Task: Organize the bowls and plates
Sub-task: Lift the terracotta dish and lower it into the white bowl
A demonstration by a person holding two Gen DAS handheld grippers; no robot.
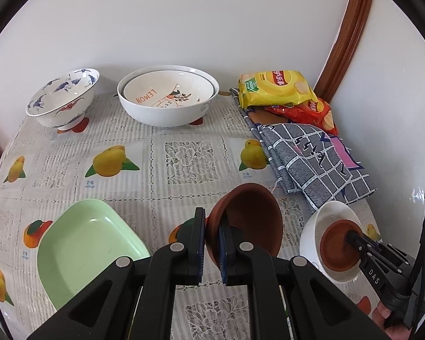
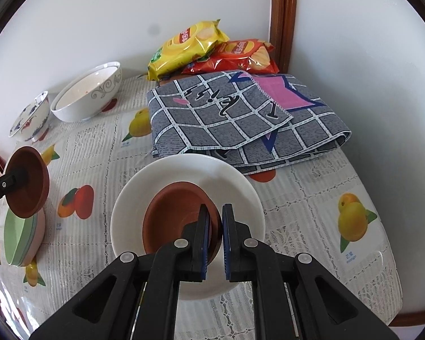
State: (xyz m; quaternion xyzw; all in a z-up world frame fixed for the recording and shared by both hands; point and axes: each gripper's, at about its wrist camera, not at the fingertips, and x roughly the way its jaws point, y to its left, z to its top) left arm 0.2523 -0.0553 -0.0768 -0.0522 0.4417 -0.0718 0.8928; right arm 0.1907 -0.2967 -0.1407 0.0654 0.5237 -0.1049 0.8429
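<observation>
My left gripper is shut on the rim of a brown clay bowl, which hangs tilted above the table just right of a green dish. The right wrist view shows that brown bowl above the green dish, which tops a small stack. My right gripper is shut on the rim of a brown saucer inside a white bowl. From the left wrist, the right gripper reaches into the white bowl. Whether the saucer rests on the bowl's floor I cannot tell.
Against the back wall stand a blue-patterned bowl and a large white bowl with a lemon-print bowl nested inside. A folded checked cloth and two crisp bags fill the back right corner. The fruit-print tablecloth covers the table.
</observation>
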